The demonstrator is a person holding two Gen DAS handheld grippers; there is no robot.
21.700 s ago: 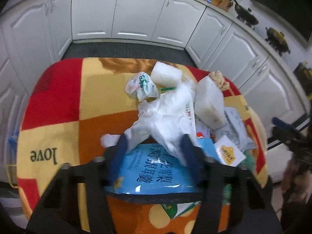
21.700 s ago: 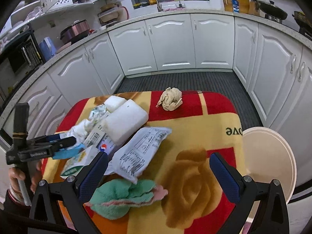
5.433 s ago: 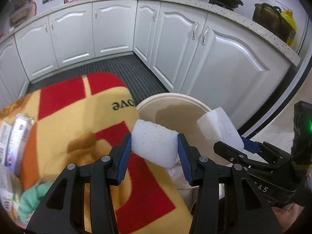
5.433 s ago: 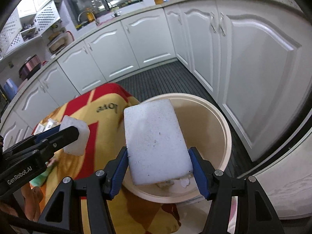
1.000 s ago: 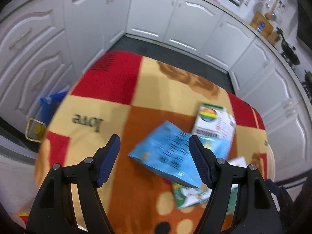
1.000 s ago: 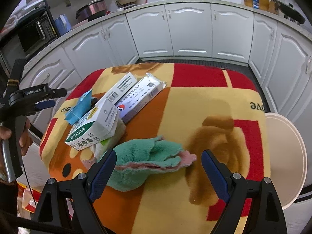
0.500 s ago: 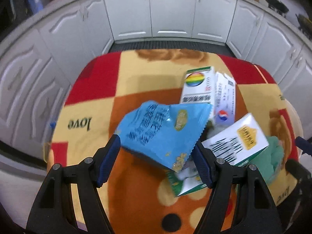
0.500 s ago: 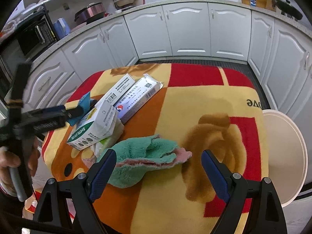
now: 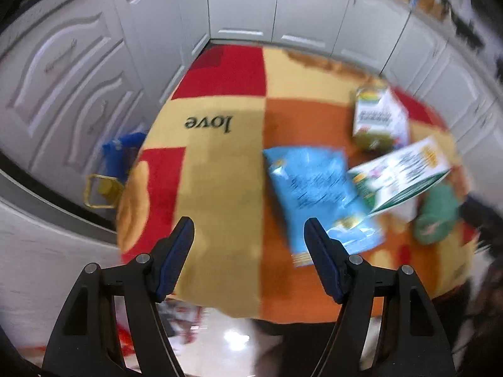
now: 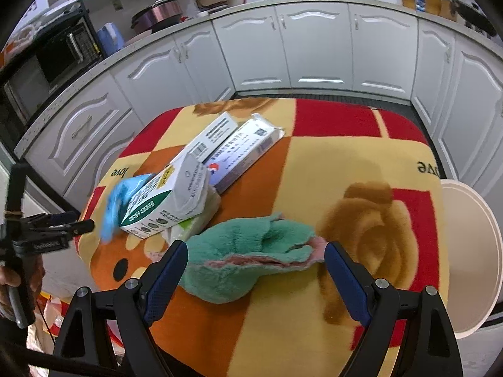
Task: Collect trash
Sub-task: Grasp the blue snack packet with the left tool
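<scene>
Left wrist view, smeared throughout by motion blur.
- Left gripper: jaws spread wide, nothing between them; below lies bare patterned cloth near the table's front edge.
- Blue snack packet: flat on the cloth at about 1 o'clock from the jaws; its lower corner sits just beside the right-hand finger, contact not discernible. Print illegible.
- Green-and-white carton: at 2 o'clock, overlapping the packet's far edge; lettering blurred.
- Second box: at 1 o'clock, further back, with a rainbow-coloured top; label unreadable.
- Green plush cloth: at 3 o'clock, partly hidden behind the carton.
- Blue and yellow items on the floor: at 9 o'clock, cut off by the table edge, not identifiable.

Right wrist view, sharp.
- Right gripper: jaws wide apart, holding nothing; the green plush cloth lies between the fingertips, pads not pressing it.
- Green-and-white carton: at 11 o'clock, resting on a pale crumpled item that is mostly hidden.
- Blue snack packet: blurred, largely concealed behind the carton.
- Two long boxes: at 12 o'clock, side by side.
- Cream bin: at 3 o'clock beside the table, its contents unseen and its near side cut off by the table.
- Left gripper: at 9 o'clock, seen side-on, opening unreadable here; the holding hand is cropped by the frame.
</scene>
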